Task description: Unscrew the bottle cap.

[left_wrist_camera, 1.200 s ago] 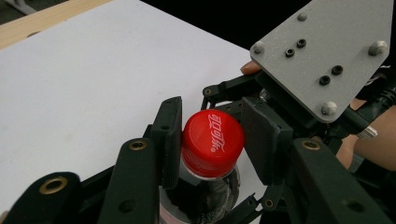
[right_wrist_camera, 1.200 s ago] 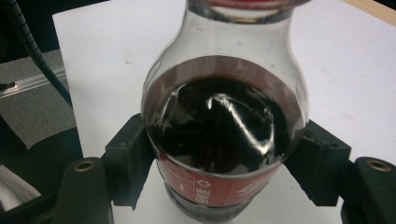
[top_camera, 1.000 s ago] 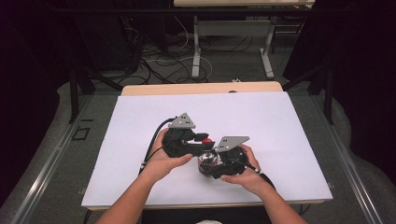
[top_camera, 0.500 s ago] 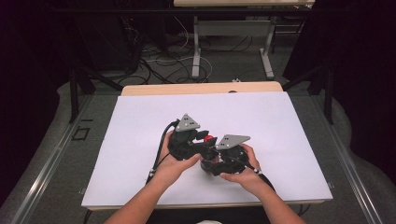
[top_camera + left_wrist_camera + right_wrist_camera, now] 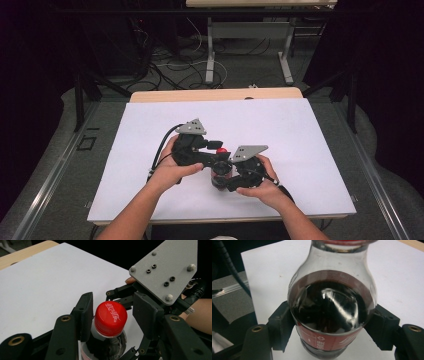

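The bottle (image 5: 332, 315) is clamped by the right claw (image 5: 332, 327); the left claw (image 5: 112, 315), just opening, stands loosely around its cap (image 5: 111, 318).

The bottle (image 5: 220, 172) stands on the table (image 5: 300, 145) between both grippers.

You see a brightly, evenly lit white table (image 5: 300, 130) with dark surroundings from nine through three o'clock; glare streaks the bottle (image 5: 332, 312), softly blurred.

Glossy clear plastic bottle (image 5: 329, 302), smooth red plastic cap (image 5: 110, 318), matt white table (image 5: 280, 125)
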